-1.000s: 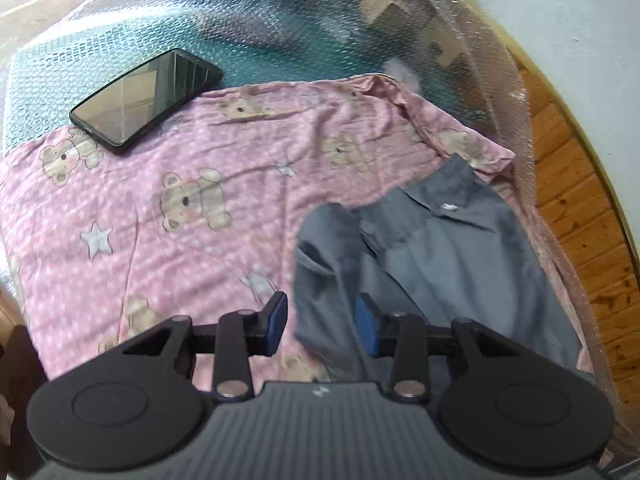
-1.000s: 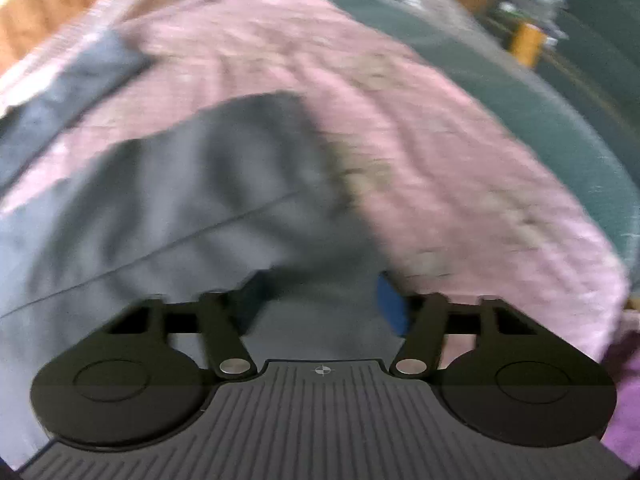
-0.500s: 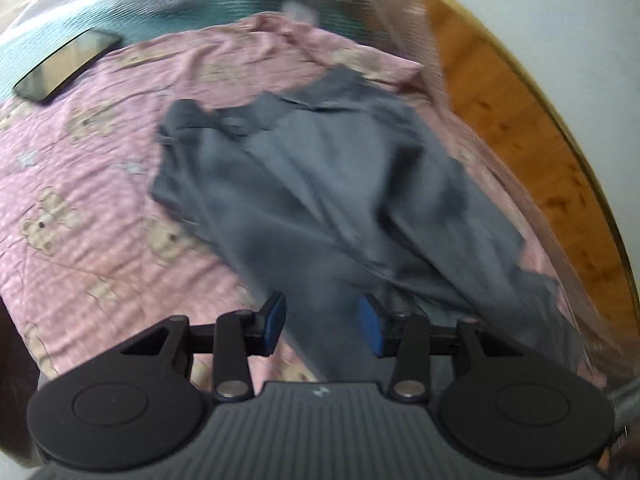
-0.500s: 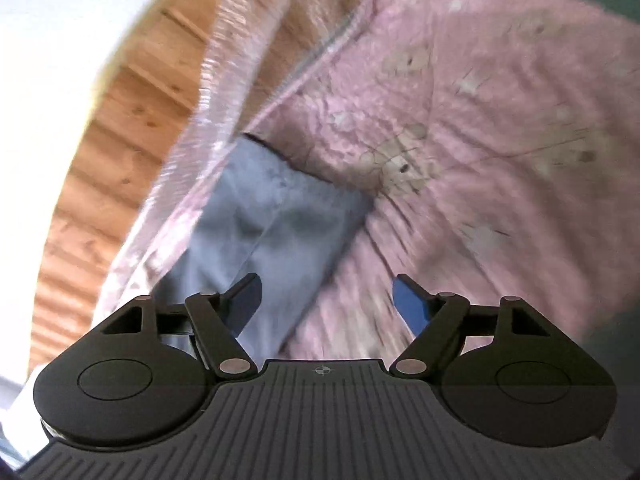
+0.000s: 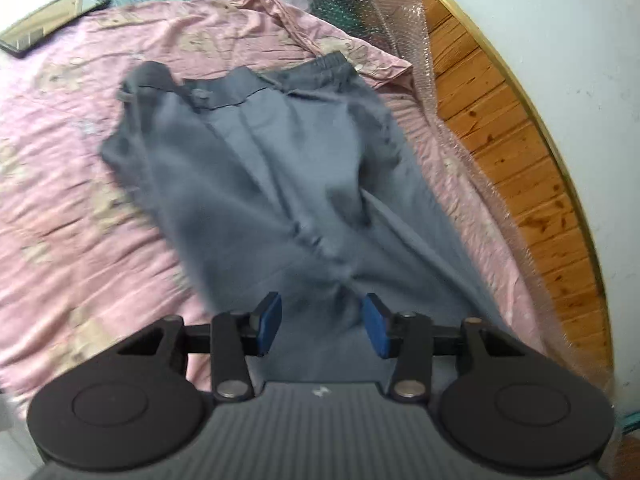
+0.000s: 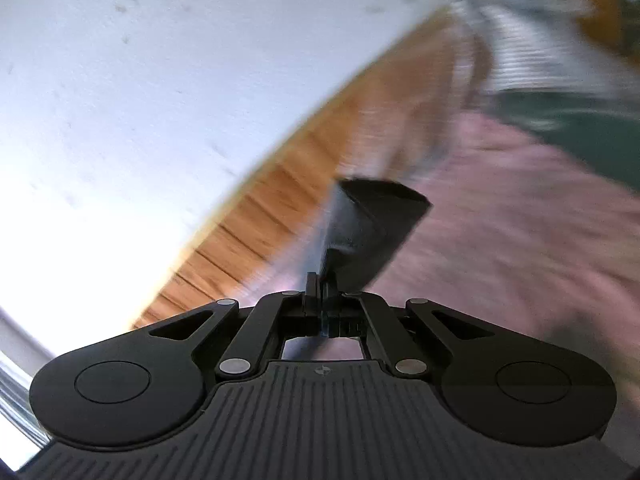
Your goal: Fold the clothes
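rumpled pink bear-print sheet [image 5: 80,208] bears soft grey trousers [image 5: 260,184]; left gripper [image 5: 322,324] fingers opening, right gripper [image 6: 322,286] clenched on trouser cloth.

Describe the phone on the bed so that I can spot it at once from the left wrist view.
Start from the pink bear-print bedsheet that covers most of the left wrist view, with the grey trousers spread in its middle. Follow the sheet to its far left corner: the flat black rectangular phone lies there at a slant, apart from the trousers. It is the only hard, glossy thing among the fabrics.
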Available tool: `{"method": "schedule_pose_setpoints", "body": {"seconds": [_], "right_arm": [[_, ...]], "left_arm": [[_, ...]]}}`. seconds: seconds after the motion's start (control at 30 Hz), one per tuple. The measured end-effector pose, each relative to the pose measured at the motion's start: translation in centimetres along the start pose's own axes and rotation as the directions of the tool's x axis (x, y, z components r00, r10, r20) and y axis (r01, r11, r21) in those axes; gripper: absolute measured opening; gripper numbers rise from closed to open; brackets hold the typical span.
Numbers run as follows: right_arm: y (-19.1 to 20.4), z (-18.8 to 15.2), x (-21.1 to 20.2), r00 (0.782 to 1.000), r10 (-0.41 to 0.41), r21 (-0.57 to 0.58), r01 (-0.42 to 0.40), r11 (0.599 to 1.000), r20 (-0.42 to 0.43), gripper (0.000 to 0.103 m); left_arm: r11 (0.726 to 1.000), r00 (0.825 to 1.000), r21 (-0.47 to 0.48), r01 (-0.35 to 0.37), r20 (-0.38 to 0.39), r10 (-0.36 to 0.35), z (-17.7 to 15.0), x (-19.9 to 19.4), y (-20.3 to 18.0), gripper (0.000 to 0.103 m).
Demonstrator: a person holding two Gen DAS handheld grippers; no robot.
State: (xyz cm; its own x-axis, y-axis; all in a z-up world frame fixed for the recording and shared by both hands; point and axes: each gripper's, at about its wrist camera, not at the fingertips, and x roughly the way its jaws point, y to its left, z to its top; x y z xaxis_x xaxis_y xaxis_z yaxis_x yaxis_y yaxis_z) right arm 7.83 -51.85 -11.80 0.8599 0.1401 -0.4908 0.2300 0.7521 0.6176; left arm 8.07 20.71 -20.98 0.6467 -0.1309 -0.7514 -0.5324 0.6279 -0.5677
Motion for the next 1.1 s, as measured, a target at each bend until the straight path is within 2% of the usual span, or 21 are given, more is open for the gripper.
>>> {"method": "schedule_pose_setpoints", "body": {"seconds": [0.07,0.13,0.17,0.27,0.3,0.33,0.37,0.4,0.43,0.5,0.53,0.57,0.63,0.7,0.77,0.83,0.9,0.97,1.0,1.07,1.1], "right_arm": [[-3.6,-3.5,-1.9,0.984,-0.151,-0.007,0.151,0.989,-0.095,0.0],[-7.4,-7.2,-2.3,0.946,-0.279,0.028,0.287,0.957,-0.167,0.0],[-8.6,-8.6,-2.2,0.929,-0.317,0.042,0.33,0.943,-0.188,0.0],[-10.1,-11.2,-2.0,0.917,-0.349,0.141,0.378,0.915,-0.196,0.0],[-9.9,-11.3,-2.0,0.918,-0.354,0.149,0.382,0.912,-0.181,0.0],[-9.7,-11.4,-2.1,0.918,-0.359,0.156,0.384,0.91,-0.166,0.0],[-9.4,-11.2,-2.0,0.921,-0.361,0.15,0.382,0.912,-0.147,0.0],[-9.2,-10.8,-2.2,0.925,-0.356,0.143,0.374,0.916,-0.134,0.0],[-8.9,-10.4,-2.5,0.93,-0.348,0.139,0.363,0.921,-0.119,0.0],[-8.3,-9.0,-4.2,0.95,-0.305,0.158,0.311,0.937,-0.065,0.0],[-8.0,-8.5,-5.2,0.956,-0.29,0.163,0.293,0.942,-0.042,0.0],[-8.1,-8.5,-6.2,0.954,-0.299,0.16,0.3,0.941,-0.031,0.0],[-8.7,-9.2,-7.3,0.942,-0.333,0.131,0.336,0.933,-0.042,0.0],[-10.5,-11.4,-5.9,0.904,-0.399,0.104,0.416,0.903,-0.152,0.0],[-12.1,-13.2,-5.0,0.871,-0.436,0.11,0.468,0.877,-0.227,0.0],[-13.1,-14.3,-4.8,0.859,-0.446,0.154,0.49,0.858,-0.251,0.0],[-13.2,-14.6,-4.5,0.85,-0.459,0.168,0.508,0.845,-0.259,0.0],[-13.2,-14.6,-4.0,0.843,-0.471,0.169,0.52,0.837,-0.261,0.0],[-13.3,-14.8,-3.9,0.839,-0.477,0.167,0.526,0.834,-0.262,0.001],[-13.5,-15.0,-3.6,0.831,-0.489,0.163,0.538,0.827,-0.264,0.001],[-13.4,-15.1,-3.6,0.829,-0.494,0.16,0.542,0.825,-0.262,0.001]], "left_arm": [[1.0,1.0,-0.008,0.03,-0.008,-0.03,1.4,2.1,-0.6,0.056],[0.998,0.998,-0.017,0.058,-0.017,-0.058,2.9,4.2,-1.2,0.063],[0.998,0.998,-0.019,0.063,-0.023,-0.064,3.7,5.4,-1.5,0.064],[0.998,0.996,-0.027,0.062,-0.055,-0.064,6.1,9.2,-2.4,0.068],[0.998,0.996,-0.021,0.054,-0.067,-0.055,6.6,10.3,-2.7,0.06],[0.999,0.997,0.01,0.038,-0.068,-0.038,6.9,10.9,-3.3,0.016],[0.999,0.997,0.042,0.023,-0.068,-0.02,7.1,11.5,-3.8,0.001],[0.997,0.998,0.07,0.034,-0.056,-0.03,7.3,11.3,-4.3,0.001],[0.988,0.992,0.093,0.124,-0.006,-0.124,7.2,9.1,-4.5,0.001],[0.949,0.956,0.155,0.274,0.067,-0.286,6.0,3.8,-3.3,0.001],[0.932,0.939,0.179,0.314,0.084,-0.333,5.2,1.4,-2.0,0.002],[0.947,0.956,0.165,0.276,0.06,-0.289,4.3,1.0,-0.2,0.002],[0.984,0.99,0.11,0.14,-0.043,-0.136,2.7,2.7,4.3,0.015],[0.995,0.994,0.019,0.099,-0.051,-0.097,2.5,3.0,6.7,0.028],[0.993,0.994,-0.031,0.112,0.002,-0.112,3.3,1.7,7.7,0.039],[0.993,0.99,-0.033,0.113,0.085,-0.109,4.8,-0.1,7.9,0.068],[0.997,0.985,-0.03,0.076,0.155,-0.071,6.8,-1.1,8.1,0.076],[0.999,0.983,-0.041,0.018,0.182,-0.011,9.1,-0.9,7.8,0.075],[0.999,0.984,-0.037,-0.026,0.176,0.032,10.2,-0.1,7.5,0.072],[0.997,0.986,-0.001,-0.075,0.146,0.075,11.9,1.5,6.9,0.046],[0.996,0.988,0.026,-0.084,0.129,0.08,12.5,2.2,6.7,0.001]]}}
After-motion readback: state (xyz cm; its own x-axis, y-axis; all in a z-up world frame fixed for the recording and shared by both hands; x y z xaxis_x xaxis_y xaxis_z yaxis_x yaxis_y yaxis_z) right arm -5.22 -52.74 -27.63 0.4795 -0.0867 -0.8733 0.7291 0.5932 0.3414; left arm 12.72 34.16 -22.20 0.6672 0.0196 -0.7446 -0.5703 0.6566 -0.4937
